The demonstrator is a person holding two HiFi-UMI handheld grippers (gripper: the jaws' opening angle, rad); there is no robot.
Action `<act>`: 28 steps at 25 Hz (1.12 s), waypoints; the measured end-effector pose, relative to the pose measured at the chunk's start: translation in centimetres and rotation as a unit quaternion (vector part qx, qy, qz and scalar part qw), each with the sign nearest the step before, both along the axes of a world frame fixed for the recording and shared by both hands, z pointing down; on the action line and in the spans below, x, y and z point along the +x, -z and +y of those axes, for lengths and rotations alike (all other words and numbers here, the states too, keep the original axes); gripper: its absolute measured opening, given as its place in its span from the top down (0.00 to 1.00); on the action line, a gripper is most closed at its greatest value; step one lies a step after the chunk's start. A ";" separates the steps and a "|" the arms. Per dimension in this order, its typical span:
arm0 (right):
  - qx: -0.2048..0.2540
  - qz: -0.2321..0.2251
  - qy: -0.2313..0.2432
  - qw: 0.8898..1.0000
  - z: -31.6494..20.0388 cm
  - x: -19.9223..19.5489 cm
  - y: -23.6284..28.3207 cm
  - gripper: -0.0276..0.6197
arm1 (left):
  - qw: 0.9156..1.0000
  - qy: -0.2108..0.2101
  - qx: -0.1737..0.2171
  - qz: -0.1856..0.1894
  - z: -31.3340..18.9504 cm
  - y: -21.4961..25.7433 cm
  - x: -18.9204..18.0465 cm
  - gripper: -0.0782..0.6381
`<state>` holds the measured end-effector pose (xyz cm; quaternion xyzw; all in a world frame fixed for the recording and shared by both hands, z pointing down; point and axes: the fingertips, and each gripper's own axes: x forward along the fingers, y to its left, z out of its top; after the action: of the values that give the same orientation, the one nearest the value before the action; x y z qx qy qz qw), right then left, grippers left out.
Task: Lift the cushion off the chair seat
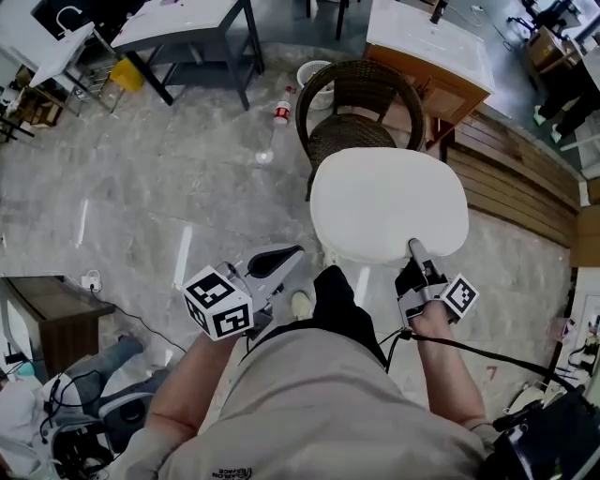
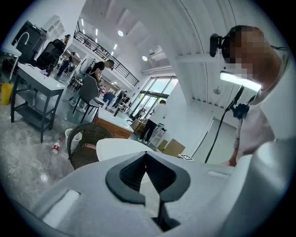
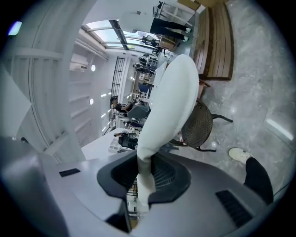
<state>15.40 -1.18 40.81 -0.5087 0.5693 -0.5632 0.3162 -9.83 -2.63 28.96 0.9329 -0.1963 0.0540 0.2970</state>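
Observation:
The white cushion (image 1: 389, 206) hangs in the air over the dark wicker chair (image 1: 352, 103), clear of the seat. My right gripper (image 1: 415, 248) is shut on the cushion's near edge. In the right gripper view the cushion (image 3: 171, 102) rises edge-on from between the pads (image 3: 144, 171), with the chair (image 3: 203, 125) behind it. My left gripper (image 1: 286, 255) is to the left of the cushion, apart from it, shut and holding nothing. In the left gripper view its tips (image 2: 146, 155) meet, and the cushion (image 2: 118, 148) and chair (image 2: 85, 148) lie ahead.
A plastic bottle (image 1: 281, 112) lies on the stone floor left of the chair, with a white bin (image 1: 314, 73) behind it. A wooden cabinet with a white top (image 1: 431, 47) stands behind the chair, and slatted wooden decking (image 1: 516, 178) runs along the right. A grey table (image 1: 178, 23) is far left.

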 end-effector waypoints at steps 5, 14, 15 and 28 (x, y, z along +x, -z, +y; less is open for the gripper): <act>0.004 -0.004 0.010 1.000 5.8 -1.2 1.8 0.85 | 1.000 0.001 0.006 0.003 2.2 0.4 -0.4 0.88; -0.007 0.006 0.016 1.000 13.2 -2.1 2.5 0.85 | 1.000 0.000 0.013 0.000 3.9 0.7 -0.6 0.88; -0.009 0.006 0.019 1.000 13.6 -2.2 2.5 0.85 | 1.000 -0.001 0.014 -0.001 3.9 0.7 -0.5 0.88; -0.029 0.007 0.050 0.998 15.6 -4.6 1.5 0.85 | 1.000 0.005 0.006 -0.006 4.3 -0.3 -1.1 0.88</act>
<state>10.82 14.45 39.29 -0.4924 0.5795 -0.5910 0.2693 -10.97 1.70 29.26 0.9333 -0.2029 0.0569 0.2907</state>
